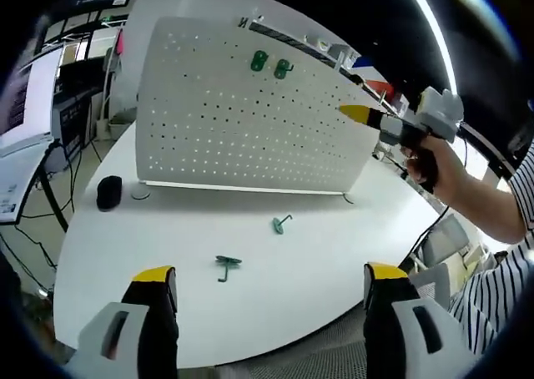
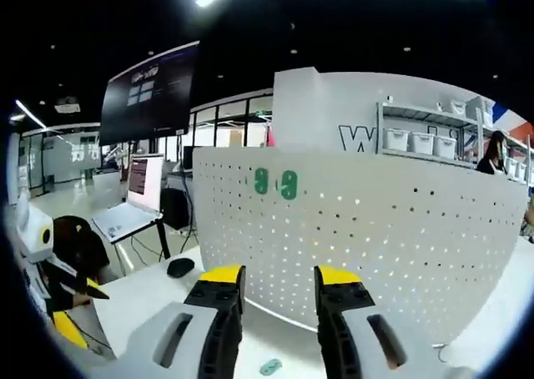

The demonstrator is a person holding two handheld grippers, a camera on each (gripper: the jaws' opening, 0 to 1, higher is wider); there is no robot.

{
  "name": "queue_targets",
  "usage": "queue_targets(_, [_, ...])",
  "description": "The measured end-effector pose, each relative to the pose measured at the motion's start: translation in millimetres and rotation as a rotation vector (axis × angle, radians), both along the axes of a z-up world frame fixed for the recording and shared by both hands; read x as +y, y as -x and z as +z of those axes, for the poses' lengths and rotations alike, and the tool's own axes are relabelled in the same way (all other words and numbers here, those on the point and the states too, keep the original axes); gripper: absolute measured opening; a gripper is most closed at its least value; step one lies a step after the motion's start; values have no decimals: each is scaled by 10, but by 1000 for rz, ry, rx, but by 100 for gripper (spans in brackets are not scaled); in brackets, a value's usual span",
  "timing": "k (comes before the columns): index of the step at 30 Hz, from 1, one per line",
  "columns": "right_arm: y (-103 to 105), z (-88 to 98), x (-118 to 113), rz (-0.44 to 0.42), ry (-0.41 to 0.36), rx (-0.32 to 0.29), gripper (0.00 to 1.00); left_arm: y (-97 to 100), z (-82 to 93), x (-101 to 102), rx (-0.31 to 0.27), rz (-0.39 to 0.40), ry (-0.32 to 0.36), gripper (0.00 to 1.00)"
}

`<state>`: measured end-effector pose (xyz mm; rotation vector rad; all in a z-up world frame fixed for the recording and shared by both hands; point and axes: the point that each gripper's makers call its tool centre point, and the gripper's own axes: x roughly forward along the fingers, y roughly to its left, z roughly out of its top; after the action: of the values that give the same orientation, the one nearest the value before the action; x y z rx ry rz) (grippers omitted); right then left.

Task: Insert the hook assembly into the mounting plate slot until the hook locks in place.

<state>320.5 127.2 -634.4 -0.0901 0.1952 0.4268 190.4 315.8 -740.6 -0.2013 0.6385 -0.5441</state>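
- Left gripper view: the left claw (image 1: pixel 271 280) hangs low over the white worktop (image 1: pixel 167 237) with its jaws spread wide and nothing between them. Two loose green hooks lie flat ahead of it, the nearer hook (image 1: pixel 226 265) sitting roughly between the jaw tips, the farther hook (image 1: pixel 281 224) closer to the board. I'd guess the claw is parked there to line up a pickup.
- The pegboard (image 1: pixel 242 112) stands upright at the back of the worktop, so its holes face the person. Two mounted hooks (image 1: pixel 270 63) already sit near its top edge. A black mouse (image 1: pixel 108 192) is off to the side. The right claw (image 1: pixel 359 113) is held up near the board's edge in a hand (image 1: pixel 434 166).
- Right gripper view: the right claw (image 2: pixel 277 289) points at the pegboard (image 2: pixel 367 229), jaws a modest gap apart, gripping nothing. The mounted hooks (image 2: pixel 274 182) show up high, and one green hook (image 2: pixel 270 366) lies on the worktop below.
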Motion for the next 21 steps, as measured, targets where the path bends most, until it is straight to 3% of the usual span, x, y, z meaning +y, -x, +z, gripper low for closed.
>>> queue_targets(4, [262, -271, 51, 90, 92, 70, 33, 49, 12, -26, 3, -1, -8, 95])
queue_targets(7, [438, -398, 104, 138, 86, 113, 33, 93, 12, -45, 4, -2, -16, 95])
queue_targets(17, [984, -897, 165, 265, 175, 239, 36, 193, -32, -29, 18, 27, -18, 95])
queue_targets(21, [1180, -1073, 131, 280, 185, 293, 36, 224, -75, -38, 35, 32, -18, 96])
